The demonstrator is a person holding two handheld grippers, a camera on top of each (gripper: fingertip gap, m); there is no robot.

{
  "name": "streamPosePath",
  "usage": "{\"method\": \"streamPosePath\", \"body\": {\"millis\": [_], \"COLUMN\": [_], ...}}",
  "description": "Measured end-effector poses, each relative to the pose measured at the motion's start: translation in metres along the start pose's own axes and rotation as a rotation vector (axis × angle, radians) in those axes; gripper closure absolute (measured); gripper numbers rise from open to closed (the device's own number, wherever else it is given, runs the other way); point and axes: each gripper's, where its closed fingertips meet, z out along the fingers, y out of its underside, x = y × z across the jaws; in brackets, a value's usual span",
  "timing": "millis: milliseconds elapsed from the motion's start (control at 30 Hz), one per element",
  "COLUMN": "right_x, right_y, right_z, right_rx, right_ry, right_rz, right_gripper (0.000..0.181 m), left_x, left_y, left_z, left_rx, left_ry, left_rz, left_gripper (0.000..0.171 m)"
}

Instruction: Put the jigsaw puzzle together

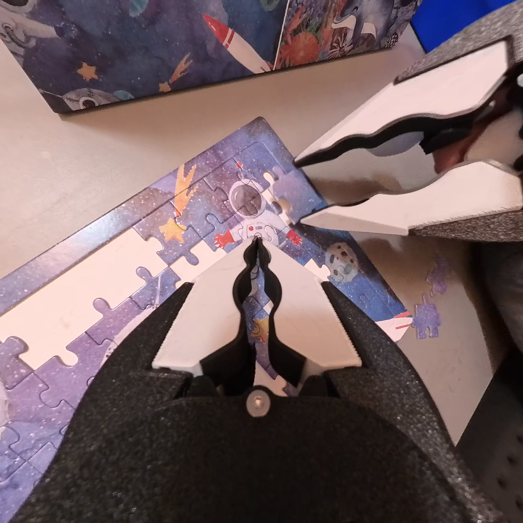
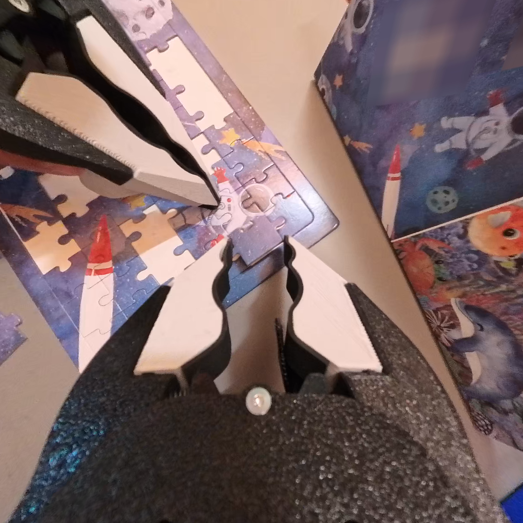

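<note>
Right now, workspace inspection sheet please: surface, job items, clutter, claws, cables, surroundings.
Surface: beige table, bare around the puzzle.
Job's things: puzzle board with a space picture, part filled, white gaps showing; piece by the astronaut sits raised, not seated; loose pieces on the table off the board's edge.
Clutter: picture box standing beside the board.
Grippers: left claw shut, tips on the astronaut's body; right claw open, straddling the raised piece at the board's edge.
Cables: nothing seen.
Surroundings: blue object behind the box; dark perforated panel at the table's edge.
</note>
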Motion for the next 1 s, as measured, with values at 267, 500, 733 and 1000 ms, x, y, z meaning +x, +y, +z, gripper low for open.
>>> {"method": "streamPosePath", "body": {"millis": [267,500,733,1000], "right_x": [0.0,-0.001,0.008,0.007], "right_y": [0.005,-0.005,0.001,0.002], "right_z": [0.006,0.0,0.009,0.008], "right_rx": [0.007,0.057,0.047,0.021], "right_ry": [-0.029,-0.023,0.021,0.043], "right_rz": [-0.021,-0.045,-0.03,-0.08], "right_gripper": [0.144,0.15,0.181,0.181], "left_x": [0.0,0.0,0.0,0.0], "left_y": [0.0,0.0,0.0,0.0], "left_z": [0.0,0.0,0.0,0.0], "left_rx": [0.001,-0.001,0.001,0.002], "left_ry": [0.014,0.014,0.022,0.021], "left_rz": [-0.009,-0.007,-0.015,-0.013], "left_gripper": [0.171,0.171,0.171,0.171]}}
